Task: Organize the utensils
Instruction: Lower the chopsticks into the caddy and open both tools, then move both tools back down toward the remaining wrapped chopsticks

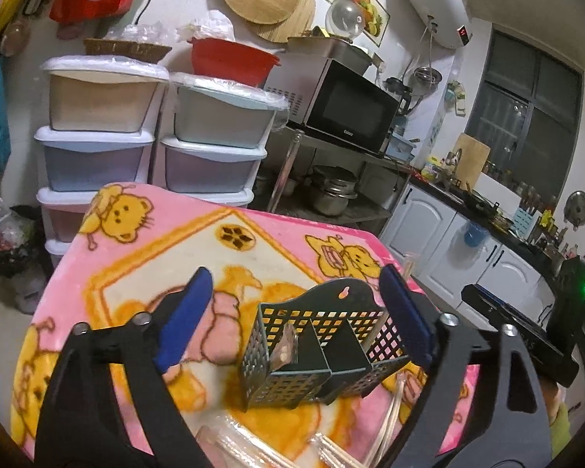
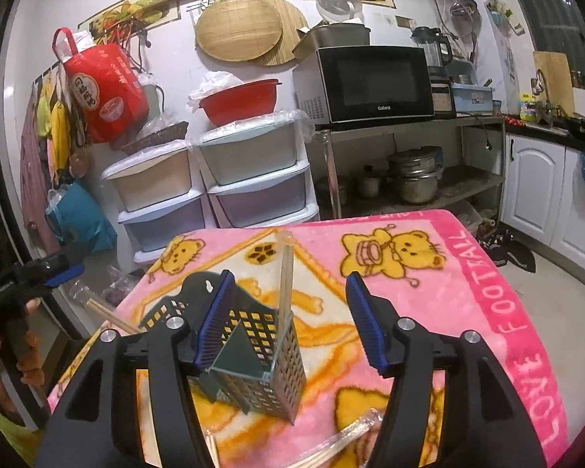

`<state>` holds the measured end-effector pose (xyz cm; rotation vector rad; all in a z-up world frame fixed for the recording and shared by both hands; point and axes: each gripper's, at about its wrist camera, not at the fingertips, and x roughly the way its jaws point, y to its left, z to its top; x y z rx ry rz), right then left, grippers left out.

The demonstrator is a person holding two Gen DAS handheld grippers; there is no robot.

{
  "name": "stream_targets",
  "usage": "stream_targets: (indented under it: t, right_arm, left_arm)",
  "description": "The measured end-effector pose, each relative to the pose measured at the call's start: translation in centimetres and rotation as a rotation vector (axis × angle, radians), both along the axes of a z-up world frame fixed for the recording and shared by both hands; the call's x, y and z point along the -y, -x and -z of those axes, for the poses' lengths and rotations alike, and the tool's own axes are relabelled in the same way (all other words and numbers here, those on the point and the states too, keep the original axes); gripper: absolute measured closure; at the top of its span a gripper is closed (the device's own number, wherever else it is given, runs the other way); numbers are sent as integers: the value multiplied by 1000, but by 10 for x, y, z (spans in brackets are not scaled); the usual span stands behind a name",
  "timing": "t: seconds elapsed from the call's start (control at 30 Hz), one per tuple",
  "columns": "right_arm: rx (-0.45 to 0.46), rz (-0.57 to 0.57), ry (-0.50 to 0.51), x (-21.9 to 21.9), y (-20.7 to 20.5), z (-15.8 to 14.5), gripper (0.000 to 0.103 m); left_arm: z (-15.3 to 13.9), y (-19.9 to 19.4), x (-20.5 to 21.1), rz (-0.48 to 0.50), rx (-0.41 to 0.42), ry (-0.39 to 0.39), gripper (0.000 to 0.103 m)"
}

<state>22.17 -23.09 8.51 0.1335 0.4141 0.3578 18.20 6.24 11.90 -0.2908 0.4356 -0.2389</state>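
Jaws of the left gripper are standing spread wide, pinching nothing, with the green utensil holder sitting between them on the surface under a pink bear blanket. A brown-handled utensil is leaning inside its left compartment. The right gripper is also gaping, its left pad beside the holder's wall; a clear-wrapped pair of chopsticks is standing upright in the holder. More wrapped chopsticks are lying near the front edge.

Clear utensils cut off at btm edge; brown item in holder unidentifiable.
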Motion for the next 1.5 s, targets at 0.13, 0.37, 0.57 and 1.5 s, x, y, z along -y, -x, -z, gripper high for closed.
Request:
stream_targets:
  t: [0.13,0.37,0.57,1.5]
  right_arm:
    - [5,-1,8,0,8,2,40]
    - [9,-4,26,0,24,8,33]
    - [2,-8,41,0,36,14,31]
    - [-96,-106,124,-18,78,57,30]
  left_arm:
    - [-2,11,3,-9,27,-24,11]
    - [1,30,12,-22,49,-81,11]
    - [7,46,16,-27,52,-99,11]
    - [73,67,-3,-41,-121,-55,11]
